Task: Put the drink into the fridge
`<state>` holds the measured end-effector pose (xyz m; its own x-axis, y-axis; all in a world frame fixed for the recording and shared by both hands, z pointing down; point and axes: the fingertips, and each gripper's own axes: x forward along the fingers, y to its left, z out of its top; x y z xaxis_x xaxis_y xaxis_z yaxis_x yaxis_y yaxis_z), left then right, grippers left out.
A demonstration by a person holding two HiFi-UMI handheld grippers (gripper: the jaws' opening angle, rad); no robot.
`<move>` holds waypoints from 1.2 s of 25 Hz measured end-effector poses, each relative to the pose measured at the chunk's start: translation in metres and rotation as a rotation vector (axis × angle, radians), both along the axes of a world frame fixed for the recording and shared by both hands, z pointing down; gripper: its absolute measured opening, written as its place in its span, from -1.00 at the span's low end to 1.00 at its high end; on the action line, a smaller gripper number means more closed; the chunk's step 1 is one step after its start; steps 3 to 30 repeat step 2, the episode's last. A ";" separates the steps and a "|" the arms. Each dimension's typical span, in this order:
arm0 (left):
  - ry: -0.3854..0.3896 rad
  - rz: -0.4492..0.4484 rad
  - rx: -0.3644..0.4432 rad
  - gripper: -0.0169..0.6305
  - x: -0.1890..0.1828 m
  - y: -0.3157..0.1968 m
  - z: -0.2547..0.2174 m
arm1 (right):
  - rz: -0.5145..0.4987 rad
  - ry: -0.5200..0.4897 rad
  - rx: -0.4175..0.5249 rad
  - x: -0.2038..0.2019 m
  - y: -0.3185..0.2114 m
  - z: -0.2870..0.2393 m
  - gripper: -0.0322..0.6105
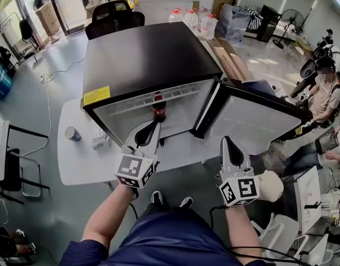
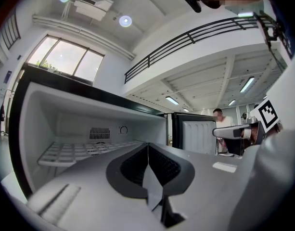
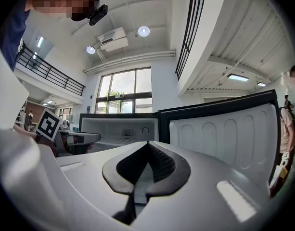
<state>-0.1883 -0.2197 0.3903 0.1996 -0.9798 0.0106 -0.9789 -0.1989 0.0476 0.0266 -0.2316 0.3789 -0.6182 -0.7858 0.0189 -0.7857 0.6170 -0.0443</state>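
Inside the fridge (image 1: pixel 147 54), a red-labelled drink (image 1: pixel 159 110); left gripper (image 1: pixel 152 127), right gripper (image 1: pixel 227 142) closed, empty.

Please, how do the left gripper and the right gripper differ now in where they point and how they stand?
The left gripper points into the open fridge, with the cola bottle just beyond its tip; the right gripper faces the inner side of the open door. In the head view the left gripper leans to the right, while the right gripper stands nearly straight. Both are shut with nothing between their jaws.
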 end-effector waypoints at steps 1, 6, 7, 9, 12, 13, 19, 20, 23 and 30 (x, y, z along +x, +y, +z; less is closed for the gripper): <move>0.000 0.000 -0.006 -0.93 -0.002 -0.001 0.003 | 0.003 -0.002 -0.002 -0.001 0.000 0.001 -0.88; 0.000 0.000 -0.013 -0.93 -0.003 -0.002 0.006 | 0.005 -0.004 -0.004 -0.002 -0.001 0.002 -0.88; 0.000 0.000 -0.013 -0.93 -0.003 -0.002 0.006 | 0.005 -0.004 -0.004 -0.002 -0.001 0.002 -0.88; 0.000 0.000 -0.013 -0.93 -0.003 -0.002 0.006 | 0.005 -0.004 -0.004 -0.002 -0.001 0.002 -0.88; 0.000 0.000 -0.013 -0.93 -0.003 -0.002 0.006 | 0.005 -0.004 -0.004 -0.002 -0.001 0.002 -0.88; 0.000 0.000 -0.013 -0.93 -0.003 -0.002 0.006 | 0.005 -0.004 -0.004 -0.002 -0.001 0.002 -0.88; 0.000 0.000 -0.013 -0.93 -0.003 -0.002 0.006 | 0.005 -0.004 -0.004 -0.002 -0.001 0.002 -0.88; 0.000 0.000 -0.013 -0.93 -0.003 -0.002 0.006 | 0.005 -0.004 -0.004 -0.002 -0.001 0.002 -0.88; 0.000 0.000 -0.013 -0.93 -0.003 -0.002 0.006 | 0.005 -0.004 -0.004 -0.002 -0.001 0.002 -0.88; 0.000 0.000 -0.013 -0.93 -0.003 -0.002 0.006 | 0.005 -0.004 -0.004 -0.002 -0.001 0.002 -0.88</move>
